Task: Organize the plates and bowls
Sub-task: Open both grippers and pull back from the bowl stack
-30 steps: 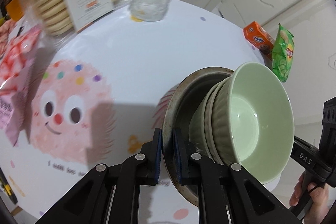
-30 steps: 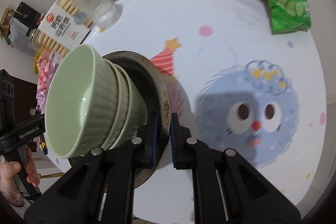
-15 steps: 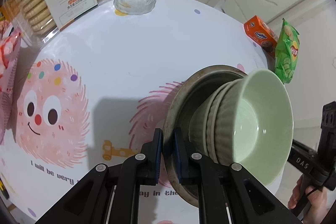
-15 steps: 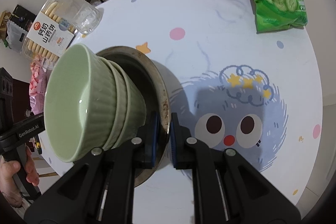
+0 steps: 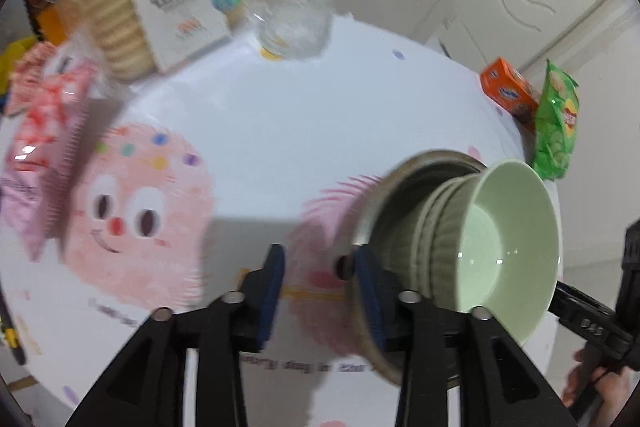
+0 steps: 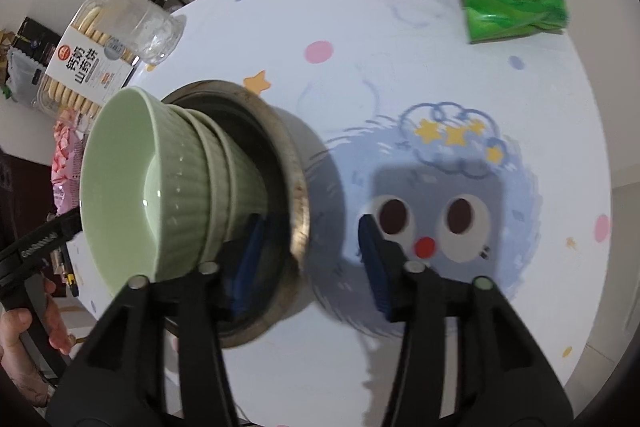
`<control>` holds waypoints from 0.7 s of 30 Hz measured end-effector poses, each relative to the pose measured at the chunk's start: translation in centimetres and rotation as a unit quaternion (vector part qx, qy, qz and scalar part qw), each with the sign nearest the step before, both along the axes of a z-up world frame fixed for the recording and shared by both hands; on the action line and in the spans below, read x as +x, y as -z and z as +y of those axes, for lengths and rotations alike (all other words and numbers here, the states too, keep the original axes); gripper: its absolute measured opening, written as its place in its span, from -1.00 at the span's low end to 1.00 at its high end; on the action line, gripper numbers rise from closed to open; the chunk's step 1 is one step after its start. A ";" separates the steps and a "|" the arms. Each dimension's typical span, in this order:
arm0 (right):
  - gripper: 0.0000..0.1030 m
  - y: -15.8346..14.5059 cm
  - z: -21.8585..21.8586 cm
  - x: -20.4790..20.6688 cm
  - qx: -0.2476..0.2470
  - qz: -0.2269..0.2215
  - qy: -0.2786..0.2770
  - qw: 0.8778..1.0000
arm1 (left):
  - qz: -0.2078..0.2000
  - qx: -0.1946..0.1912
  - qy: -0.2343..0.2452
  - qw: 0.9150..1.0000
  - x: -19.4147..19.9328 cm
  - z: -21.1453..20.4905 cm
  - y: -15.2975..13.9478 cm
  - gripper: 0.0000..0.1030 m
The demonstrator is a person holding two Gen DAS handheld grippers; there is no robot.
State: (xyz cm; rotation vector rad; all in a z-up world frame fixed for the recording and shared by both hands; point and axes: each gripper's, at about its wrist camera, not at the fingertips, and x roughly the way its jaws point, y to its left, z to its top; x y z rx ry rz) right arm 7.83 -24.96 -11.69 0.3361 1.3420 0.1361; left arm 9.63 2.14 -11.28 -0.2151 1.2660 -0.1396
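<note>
Stacked ribbed green bowls in round grey metal pan on white cartoon table. Both grippers' fingers apart, straddling rim. Could tip if bumped.

biscuit pack: 钙奶山药饼 | gripper handle: das | other print unreadable
</note>
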 end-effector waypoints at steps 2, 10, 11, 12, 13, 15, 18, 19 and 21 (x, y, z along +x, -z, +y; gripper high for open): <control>0.04 -0.9 -0.6 -0.9 -0.007 -0.007 0.003 1.000 | -0.011 0.008 -0.009 1.000 -0.9 1.0 -1.1 0.10; 0.61 -7.0 1.2 -5.6 -0.092 -0.102 -0.042 0.990 | -0.110 0.067 0.030 0.991 -6.4 0.4 -7.8 0.42; 0.62 -7.5 1.5 -6.1 -0.097 -0.109 -0.047 0.988 | -0.114 0.064 0.034 0.991 -7.0 0.2 -8.3 0.45; 0.62 -8.1 2.1 -6.6 -0.102 -0.119 -0.051 0.986 | -0.117 0.052 0.041 0.991 -7.6 -0.1 -8.8 0.47; 0.62 -8.7 2.6 -7.3 -0.100 -0.129 -0.053 0.985 | -0.117 0.041 0.044 0.991 -8.1 -0.1 -9.1 0.48; 0.62 -9.4 3.5 -8.1 -0.086 -0.138 -0.058 0.985 | -0.107 0.020 0.043 0.993 -8.5 -0.3 -9.3 0.49; 0.62 -10.2 5.0 -9.0 -0.075 -0.144 -0.069 0.984 | -0.086 0.008 0.025 0.996 -9.1 -0.3 -9.3 0.49; 0.63 -10.4 5.4 -9.1 -0.080 -0.143 -0.067 0.984 | -0.078 0.008 0.017 0.997 -9.2 -0.3 -9.3 0.49; 0.74 -10.6 6.1 -9.3 -0.112 -0.137 -0.055 0.983 | -0.067 0.008 0.009 0.998 -9.2 -0.1 -9.3 0.54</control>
